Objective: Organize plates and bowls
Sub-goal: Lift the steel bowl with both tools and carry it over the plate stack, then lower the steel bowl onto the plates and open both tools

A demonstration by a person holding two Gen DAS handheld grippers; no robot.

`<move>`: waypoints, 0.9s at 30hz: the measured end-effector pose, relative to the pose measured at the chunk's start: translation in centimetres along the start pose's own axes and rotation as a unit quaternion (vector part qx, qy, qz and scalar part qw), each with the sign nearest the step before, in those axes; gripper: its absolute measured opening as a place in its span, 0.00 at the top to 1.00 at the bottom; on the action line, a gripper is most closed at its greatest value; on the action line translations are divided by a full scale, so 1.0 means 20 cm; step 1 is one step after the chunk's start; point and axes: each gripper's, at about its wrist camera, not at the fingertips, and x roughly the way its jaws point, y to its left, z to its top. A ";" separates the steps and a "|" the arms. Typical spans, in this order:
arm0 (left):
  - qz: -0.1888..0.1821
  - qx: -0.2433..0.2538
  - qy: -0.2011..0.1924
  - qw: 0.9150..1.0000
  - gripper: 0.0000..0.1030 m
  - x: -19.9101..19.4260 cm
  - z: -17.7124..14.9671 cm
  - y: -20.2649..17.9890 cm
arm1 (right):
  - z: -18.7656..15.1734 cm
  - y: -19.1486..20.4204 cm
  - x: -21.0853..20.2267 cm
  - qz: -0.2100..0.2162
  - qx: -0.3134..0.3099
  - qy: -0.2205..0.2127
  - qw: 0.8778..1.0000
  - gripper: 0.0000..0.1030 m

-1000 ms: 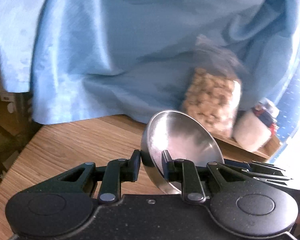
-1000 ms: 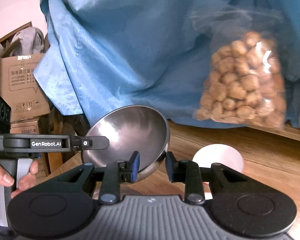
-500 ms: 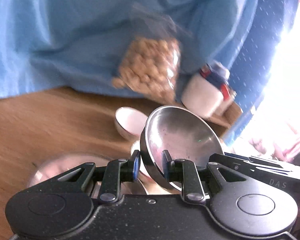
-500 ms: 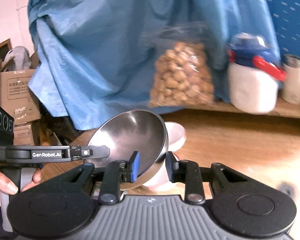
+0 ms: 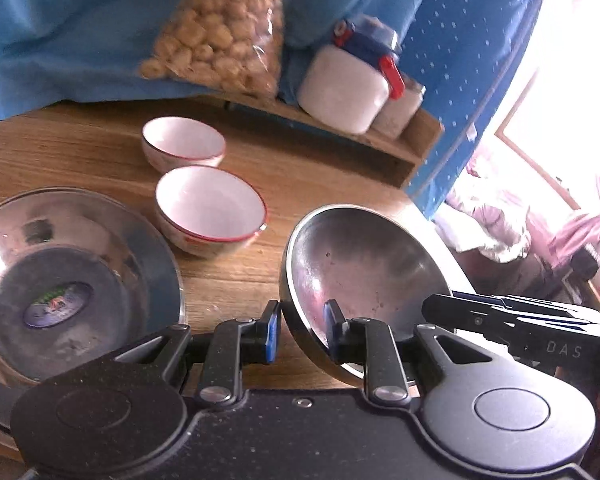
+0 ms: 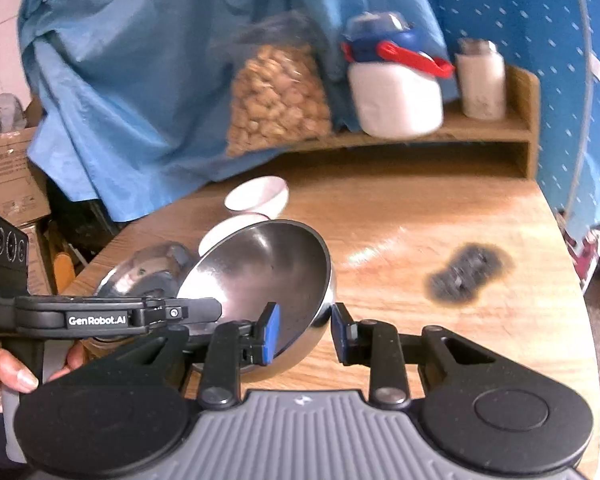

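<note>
Steel bowl, tilted, sits pinched at its rim by both my left gripper and right gripper, each nearly closed on it, above the wooden table (beside, I think, a steel plate and two white bowls).

Left hand-held gripper pinched nearly closed, right hand-held gripper likewise, both angled downward

"GenRobot.AI" stands in white on the black left gripper body, seen from the right wrist. "DAS" shows faintly on the right gripper body. The cardboard box print is unreadable.
</note>
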 end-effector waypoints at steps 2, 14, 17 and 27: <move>0.005 0.008 0.000 1.000 0.76 0.02 0.01 -0.03 | -0.02 -0.03 0.01 -0.001 0.009 0.003 1.000 0.69; 0.062 0.035 -0.011 0.997 0.60 0.07 0.02 -0.06 | -0.02 -0.14 0.15 0.020 0.033 0.026 0.999 0.64; 0.089 0.028 -0.048 0.994 0.23 0.02 -0.02 -0.07 | -0.02 -0.15 0.14 -0.004 0.026 0.015 1.000 0.47; 0.121 0.069 -0.119 0.983 0.02 -0.06 -0.06 -0.18 | 0.03 -0.20 0.12 -0.015 0.049 -0.016 0.999 0.12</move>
